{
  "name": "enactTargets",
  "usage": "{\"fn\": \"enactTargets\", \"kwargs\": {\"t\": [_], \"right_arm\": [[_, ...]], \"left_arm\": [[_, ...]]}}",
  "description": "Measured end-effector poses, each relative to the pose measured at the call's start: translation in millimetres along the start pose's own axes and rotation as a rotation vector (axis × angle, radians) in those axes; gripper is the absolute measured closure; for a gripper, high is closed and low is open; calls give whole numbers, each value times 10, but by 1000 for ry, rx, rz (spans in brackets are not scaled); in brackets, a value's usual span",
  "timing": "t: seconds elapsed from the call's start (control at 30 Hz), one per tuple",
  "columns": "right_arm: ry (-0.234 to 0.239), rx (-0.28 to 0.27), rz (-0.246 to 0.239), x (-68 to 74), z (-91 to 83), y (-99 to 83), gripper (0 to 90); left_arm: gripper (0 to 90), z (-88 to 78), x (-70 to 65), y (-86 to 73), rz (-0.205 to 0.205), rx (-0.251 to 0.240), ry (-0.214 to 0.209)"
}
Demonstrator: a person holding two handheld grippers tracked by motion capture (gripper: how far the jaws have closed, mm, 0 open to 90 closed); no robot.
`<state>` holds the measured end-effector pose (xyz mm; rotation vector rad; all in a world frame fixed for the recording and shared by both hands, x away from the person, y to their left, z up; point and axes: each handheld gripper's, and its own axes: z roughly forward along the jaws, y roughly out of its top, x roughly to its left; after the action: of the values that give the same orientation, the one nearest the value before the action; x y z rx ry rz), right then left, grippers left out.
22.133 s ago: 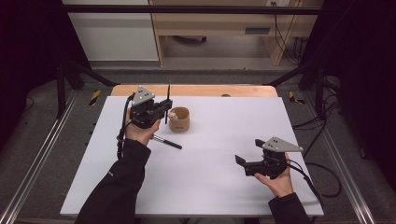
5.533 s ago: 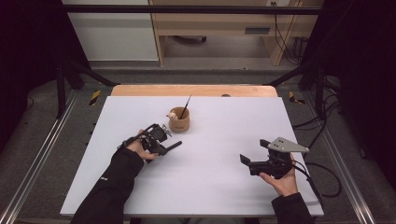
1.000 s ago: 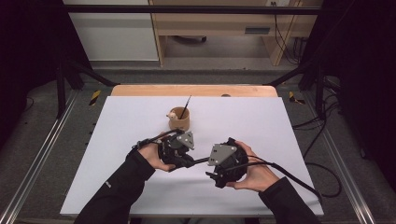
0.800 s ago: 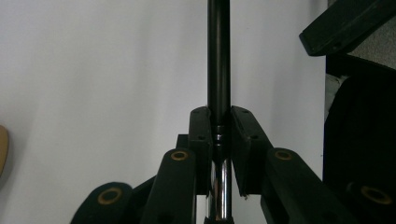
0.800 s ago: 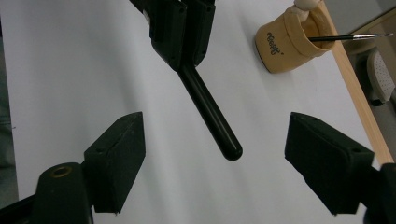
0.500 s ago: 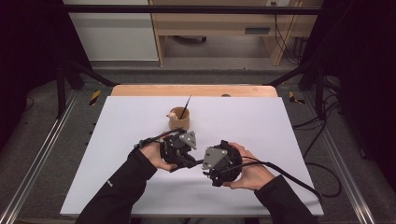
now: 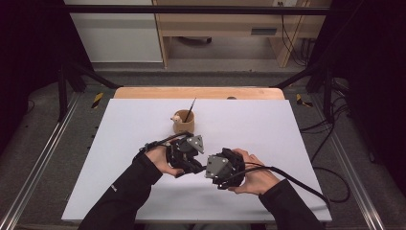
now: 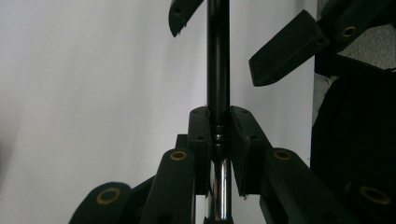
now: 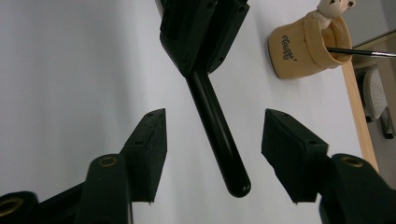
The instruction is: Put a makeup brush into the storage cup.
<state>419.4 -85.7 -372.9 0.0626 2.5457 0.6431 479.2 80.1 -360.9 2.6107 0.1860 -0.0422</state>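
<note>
Your left tool (image 7: pixel 197 165) was clamped on a black pen (image 8: pixel 217 70), its pads pinching the barrel where black met chrome, and it sat near the middle of the white counter (image 7: pixel 119 124), toward the six o'clock edge. The pen's free end stuck out toward three o'clock, straight at your right tool (image 7: pixel 210 168). That tool's jaws had just been closing; they stood apart on either side of the pen's rounded tip (image 9: pixel 236 186), neither pad (image 9: pixel 152 140) touching it. A tan cup (image 7: pixel 184 122) with a thin brush (image 7: pixel 190 109) in it stood at twelve o'clock from both hands, well apart from them.
</note>
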Motion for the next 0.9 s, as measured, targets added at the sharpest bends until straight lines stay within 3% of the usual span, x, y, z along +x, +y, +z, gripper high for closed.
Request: {"fn": "enactTargets", "kwargs": {"t": [0.43, 0.63, 0.67, 0.9], "right_arm": [[-22, 6, -90, 20, 49, 6, 559], [-19, 5, -102, 28, 46, 9, 656], [-16, 1, -113, 22, 47, 7, 672], [-3, 12, -127, 37, 57, 10, 715]], "left_arm": [[785, 0, -12, 18, -7, 13, -13], [785, -1, -11, 22, 1, 23, -20], [785, 6, -21, 20, -9, 7, -22], [786, -2, -39, 26, 0, -3, -27]]}}
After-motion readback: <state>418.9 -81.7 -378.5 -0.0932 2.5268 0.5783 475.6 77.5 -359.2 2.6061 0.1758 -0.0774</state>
